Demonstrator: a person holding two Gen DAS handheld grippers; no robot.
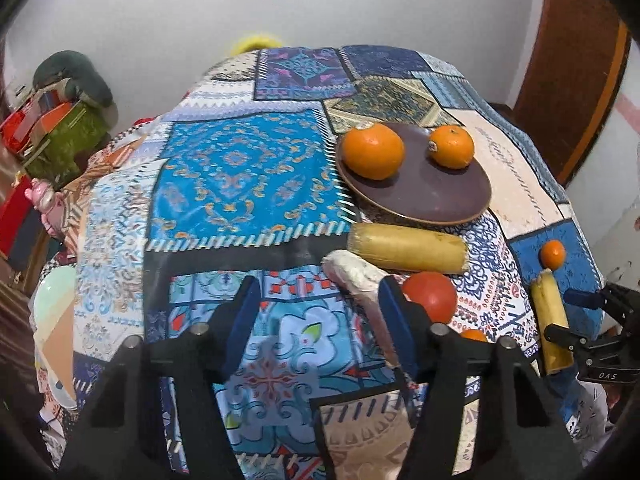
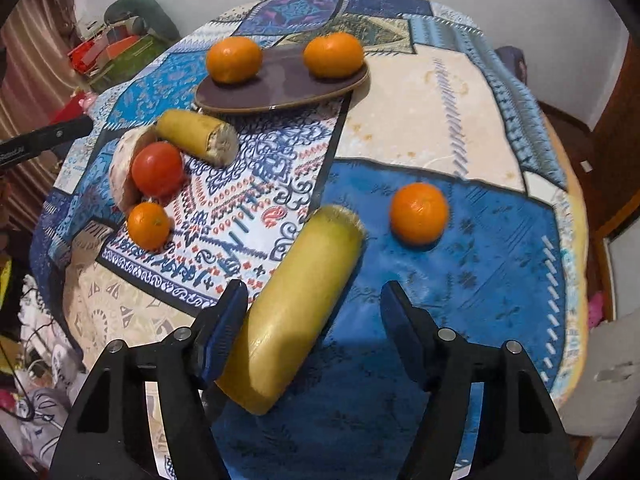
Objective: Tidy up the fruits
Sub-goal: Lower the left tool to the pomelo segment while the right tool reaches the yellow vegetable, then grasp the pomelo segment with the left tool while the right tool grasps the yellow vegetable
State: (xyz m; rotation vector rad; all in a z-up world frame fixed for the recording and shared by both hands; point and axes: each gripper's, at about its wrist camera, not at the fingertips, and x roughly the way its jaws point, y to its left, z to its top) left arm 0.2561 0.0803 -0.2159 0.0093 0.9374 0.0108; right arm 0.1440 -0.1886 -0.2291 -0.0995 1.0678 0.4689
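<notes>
Orange on brown: two mandarins (image 2: 234,59) (image 2: 333,54) already parked on the plate (image 2: 280,96), up at 12 o'clock on the patchwork tabletop (image 2: 440,92). So a start made, plenty left. Off the plate: a loose mandarin (image 2: 419,213) on the blue patch at 2 o'clock of centre in the right wrist view, a smaller mandarin (image 2: 149,225) at 9 o'clock, a tomato (image 2: 157,168) just above it, touching a pale rounded thing (image 2: 120,176) not clear enough to name. Just beside those, a cut yellow cylinder, possibly a banana piece (image 2: 196,136), lying close under the plate's near edge with its rough cut face turned toward 4 o'clock.

Right hand-held gripper (image 2: 312,312) spread wide, gripping nothing. Between its fingers, a second yellow piece (image 2: 296,312), long axis running from 7 o'clock up to 1 o'clock, frayed cut end pointing toward 1 o'clock, near end against the left finger (image 2: 224,332). Contact on the right finger not there: clear gap.

Left hand-held gripper (image 1: 316,320) also open, empty, hanging over the cloth, with the pale thing (image 1: 356,276) against its right finger. Looks like roughly a third of the fruit sorted; the yellow piece reads as next to go.
</notes>
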